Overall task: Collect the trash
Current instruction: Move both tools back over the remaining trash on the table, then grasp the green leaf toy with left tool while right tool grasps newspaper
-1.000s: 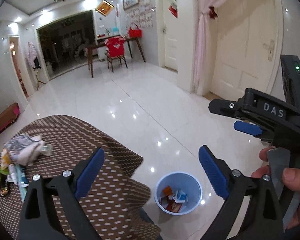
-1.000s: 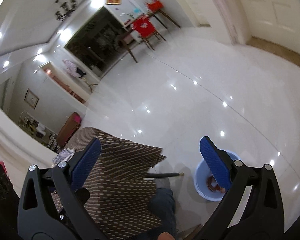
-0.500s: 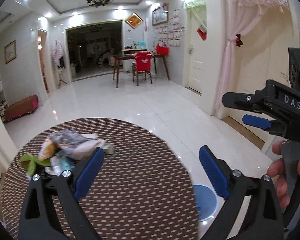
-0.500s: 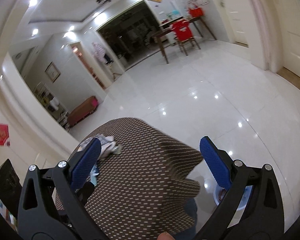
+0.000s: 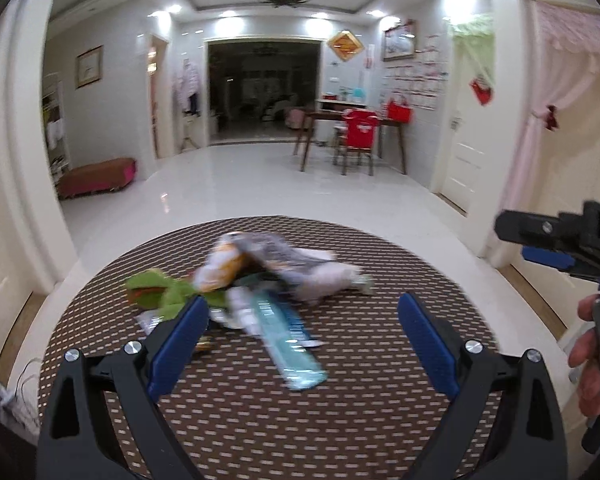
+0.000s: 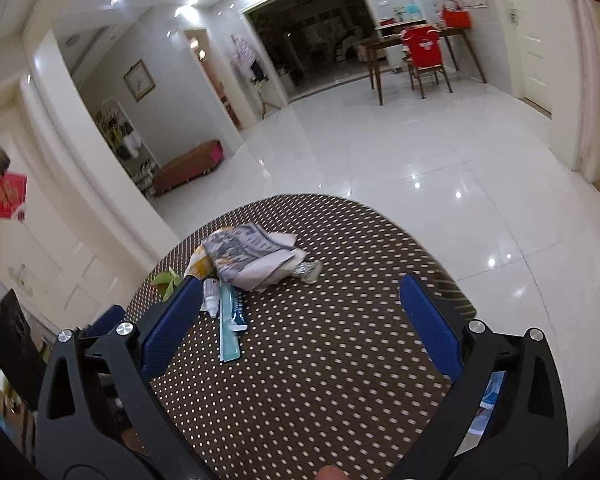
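Observation:
A heap of trash lies on the round brown dotted table (image 5: 340, 420): crumpled grey-white paper (image 5: 284, 260), a yellow wrapper (image 5: 224, 260), a green leafy scrap (image 5: 160, 292) and a long teal tube (image 5: 288, 344). My left gripper (image 5: 304, 340) is open and empty, just short of the tube. In the right wrist view the same paper (image 6: 252, 256) and teal tube (image 6: 230, 320) lie ahead and left of my right gripper (image 6: 300, 320), which is open and empty above the table (image 6: 320, 360). The right gripper also shows at the right edge of the left wrist view (image 5: 556, 248).
White tiled floor (image 6: 420, 152) surrounds the table. A wooden table with a red-covered chair (image 5: 358, 136) stands far back. A brown bench (image 5: 96, 176) sits at the far left wall. A bit of the blue bin (image 6: 488, 404) shows behind my right finger.
Both grippers swung from the blue bin on the floor up and left over the table. The trash heap now sits in front of both, and the bin has nearly left view.

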A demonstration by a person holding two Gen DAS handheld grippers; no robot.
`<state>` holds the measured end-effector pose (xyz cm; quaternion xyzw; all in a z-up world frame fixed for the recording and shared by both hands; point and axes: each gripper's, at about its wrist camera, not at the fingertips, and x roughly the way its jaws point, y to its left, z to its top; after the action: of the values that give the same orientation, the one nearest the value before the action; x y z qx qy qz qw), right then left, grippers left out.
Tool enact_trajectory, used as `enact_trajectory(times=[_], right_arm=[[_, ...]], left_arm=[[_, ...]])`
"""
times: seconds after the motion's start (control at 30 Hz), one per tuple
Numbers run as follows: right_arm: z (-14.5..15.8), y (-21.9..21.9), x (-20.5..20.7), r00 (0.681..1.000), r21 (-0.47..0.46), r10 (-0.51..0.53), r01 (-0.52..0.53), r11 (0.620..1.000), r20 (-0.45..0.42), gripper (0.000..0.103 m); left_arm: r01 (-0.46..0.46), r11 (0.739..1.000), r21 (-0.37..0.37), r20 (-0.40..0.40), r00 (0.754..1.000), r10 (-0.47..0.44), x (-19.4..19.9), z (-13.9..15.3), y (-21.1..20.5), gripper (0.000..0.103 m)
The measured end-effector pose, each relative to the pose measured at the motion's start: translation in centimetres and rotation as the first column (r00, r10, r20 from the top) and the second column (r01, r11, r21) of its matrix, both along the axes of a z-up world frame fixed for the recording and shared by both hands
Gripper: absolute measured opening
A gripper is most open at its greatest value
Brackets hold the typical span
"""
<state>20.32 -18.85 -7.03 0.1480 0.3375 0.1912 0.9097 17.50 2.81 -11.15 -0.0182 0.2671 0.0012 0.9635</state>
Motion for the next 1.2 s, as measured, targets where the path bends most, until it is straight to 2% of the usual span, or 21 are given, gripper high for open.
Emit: enact_trajectory(times=[0.23,0.37,0.5,0.67,0.87,0.9,0.93,1.03,1.07,1.1,1.13,1.2], right_arm=[[-2.0,5.3,2.2,0.997,-0.070,0.075,-0.076,0.995,-0.022,0.097],[-3.1,8.6,3.8,0.993,-0.120,0.116,-0.119,0.986,-0.029,0.097],[-4.1,10.9,5.4,0.991,-0.178,0.132,-0.135,0.975,-0.032,0.097],[-5.6,13.9,7.7,0.984,-0.241,0.168,-0.175,0.955,-0.050,0.097],[-7.2,17.1,9.9,0.981,-0.329,0.181,-0.192,0.925,-0.062,0.097],[-7.5,17.6,10.1,0.982,-0.342,0.182,-0.191,0.920,-0.059,0.097],[-7.9,18.1,10.4,0.981,-0.357,0.186,-0.193,0.914,-0.056,0.097],[-8.7,18.8,10.8,0.982,-0.368,0.183,-0.189,0.910,-0.051,0.097],[-9.1,18.8,10.9,0.983,-0.364,0.176,-0.185,0.913,-0.056,0.091],[-9.3,18.7,11.0,0.983,-0.356,0.175,-0.185,0.916,-0.060,0.077],[-9.4,18.6,11.0,0.984,-0.356,0.171,-0.181,0.917,-0.059,0.069],[-9.1,18.4,10.8,0.982,-0.346,0.184,-0.186,0.920,-0.039,0.047]], left_arm=[[-0.129,0.992,-0.008,-0.067,0.990,0.128,1.9,-2.7,7.3,0.094],[-0.155,0.988,0.000,-0.110,0.982,0.154,3.4,-4.0,10.3,0.094],[-0.153,0.988,0.031,-0.165,0.974,0.156,5.2,-5.1,11.3,0.094],[-0.131,0.991,0.021,-0.228,0.964,0.133,7.9,-6.2,12.7,0.094],[-0.110,0.994,-0.008,-0.242,0.965,0.104,10.4,-6.8,13.4,0.094],[-0.106,0.994,-0.016,-0.243,0.965,0.099,10.7,-7.0,13.5,0.090],[-0.100,0.995,-0.026,-0.247,0.965,0.090,10.9,-7.2,13.6,0.072],[-0.062,0.996,-0.059,-0.298,0.954,0.041,11.6,-8.6,13.7,0.041],[-0.057,0.997,-0.057,-0.290,0.956,0.038,11.5,-8.6,13.7,0.037],[-0.056,0.997,-0.057,-0.280,0.959,0.038,11.3,-8.5,13.8,0.029],[-0.060,0.996,-0.062,-0.277,0.960,0.041,11.2,-8.5,14.0,0.019],[-0.065,0.993,-0.097,-0.273,0.961,0.036,11.0,-8.4,14.4,0.010]])
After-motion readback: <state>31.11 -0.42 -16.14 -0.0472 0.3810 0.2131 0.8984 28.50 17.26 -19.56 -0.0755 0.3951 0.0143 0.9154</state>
